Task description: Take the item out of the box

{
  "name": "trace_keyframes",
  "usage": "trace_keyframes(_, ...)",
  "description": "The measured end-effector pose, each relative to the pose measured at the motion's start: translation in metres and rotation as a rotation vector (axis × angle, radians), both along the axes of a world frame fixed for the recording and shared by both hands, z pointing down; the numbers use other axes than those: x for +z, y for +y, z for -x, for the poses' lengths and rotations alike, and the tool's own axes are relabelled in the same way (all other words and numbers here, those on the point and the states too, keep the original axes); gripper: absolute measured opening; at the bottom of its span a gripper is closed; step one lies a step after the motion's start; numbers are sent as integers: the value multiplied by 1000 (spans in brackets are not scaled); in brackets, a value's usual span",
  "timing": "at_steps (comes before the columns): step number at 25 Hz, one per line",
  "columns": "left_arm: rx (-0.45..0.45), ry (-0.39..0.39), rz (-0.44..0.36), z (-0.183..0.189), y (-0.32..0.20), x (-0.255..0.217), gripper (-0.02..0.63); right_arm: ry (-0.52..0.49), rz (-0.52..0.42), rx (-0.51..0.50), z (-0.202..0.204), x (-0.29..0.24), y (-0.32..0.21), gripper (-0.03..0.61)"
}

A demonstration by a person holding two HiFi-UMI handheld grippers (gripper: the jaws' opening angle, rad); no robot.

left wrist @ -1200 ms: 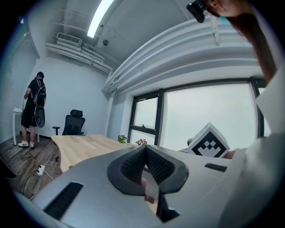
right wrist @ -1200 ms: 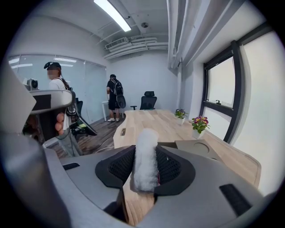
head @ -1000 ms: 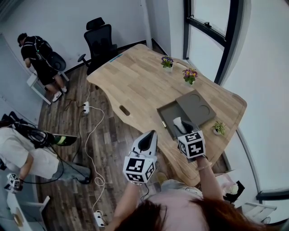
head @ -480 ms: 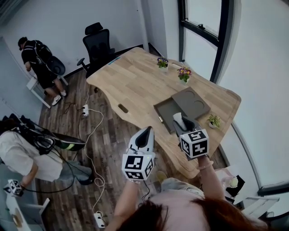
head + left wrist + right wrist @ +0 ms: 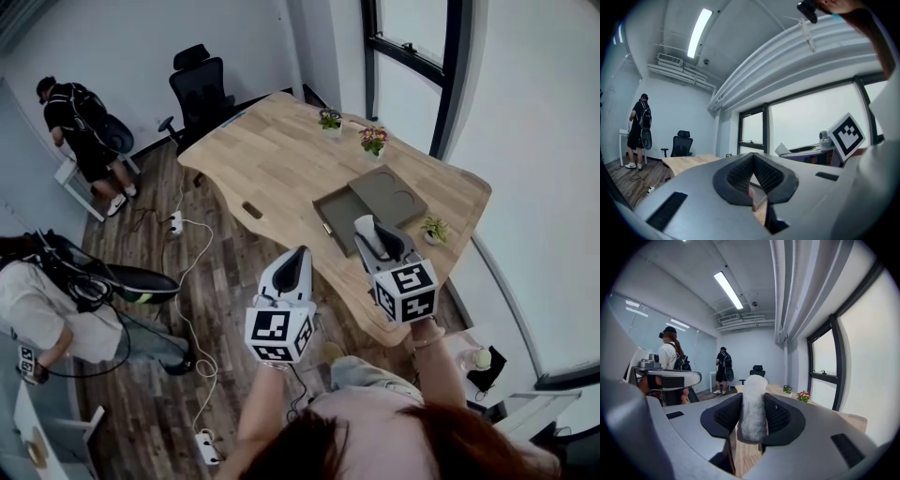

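The right gripper [image 5: 753, 401] has its jaws set fairly wide and pressed on either side of a white fuzzy item [image 5: 753, 413], which stands upright between the pads with its rounded top poking above them. It looks like a roll of soft stuff, though from here I can't tell what it is made of. The left gripper [image 5: 753, 159] is held up beside it, off the near edge of the table, with its jaw tips brought together and nothing between them.

So the item is out of the box [image 5: 339, 208] and held in the air on the near side of it. The box is grey and lies open on the wooden table [image 5: 272, 164]. Its lid [image 5: 394, 192] rests flat against the far side and has two round hollows in it.

Farther along the table are two small pots of flowers [image 5: 373, 141], and a little green plant [image 5: 432, 228] stands near the edge by the lid. A black office chair [image 5: 200, 89] is at the table's far end. One person [image 5: 80, 127] stands at a white desk by the wall, and another person [image 5: 42, 314] bends over near some cables [image 5: 187, 281] on the wooden floor.
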State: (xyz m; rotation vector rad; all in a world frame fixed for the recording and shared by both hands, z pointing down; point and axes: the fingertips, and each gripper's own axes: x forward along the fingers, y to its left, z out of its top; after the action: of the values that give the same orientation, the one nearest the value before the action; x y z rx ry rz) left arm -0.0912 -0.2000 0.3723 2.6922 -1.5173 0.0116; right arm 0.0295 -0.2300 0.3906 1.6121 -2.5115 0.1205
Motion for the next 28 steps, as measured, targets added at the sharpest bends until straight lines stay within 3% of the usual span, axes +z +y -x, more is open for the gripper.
trace_keyframes(7, -17, 3, -25, -2, 17, -14, 0, -52, -62, 26, -6, -20, 27, 132)
trace_keyframes(13, -25, -11, -52, -5, 41, -26, 0, -80, -86, -26, -7, -33, 54, 131)
trace_keyframes(17, -50, 14, -52, -5, 56, -32, 0, -78, -133, -38, -8, -47, 71, 130)
trace_keyframes(28, -59, -7, -78, -9, 89, -39, 0, -74, -176, -64, -9, -52, 105, 130)
